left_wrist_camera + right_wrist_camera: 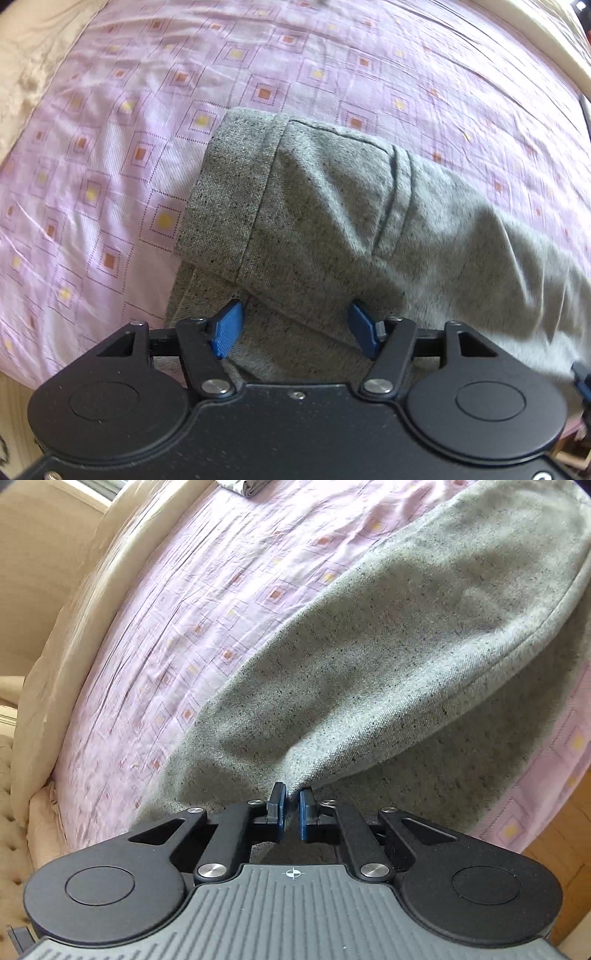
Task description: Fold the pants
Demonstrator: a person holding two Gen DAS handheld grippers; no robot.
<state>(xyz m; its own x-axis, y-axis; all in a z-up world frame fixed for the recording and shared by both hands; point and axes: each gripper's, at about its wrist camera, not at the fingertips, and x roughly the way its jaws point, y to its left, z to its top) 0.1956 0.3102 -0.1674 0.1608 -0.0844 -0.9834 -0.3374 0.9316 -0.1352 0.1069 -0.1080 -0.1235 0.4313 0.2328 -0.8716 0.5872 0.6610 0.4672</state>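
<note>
The grey pants (332, 221) are spread on the bed (110, 147). An edge is pinched in the nearly closed right tool (292, 808), probably for folding over, while the left tool (295, 328) is held open above the waistband, gripping nothing.

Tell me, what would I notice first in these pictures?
The grey pants lie big across the middle of the pink bedsheet with its little squares. The right gripper is pinched shut on a fold of the pants, lifting it. The left gripper hangs open just above the cloth.
</note>
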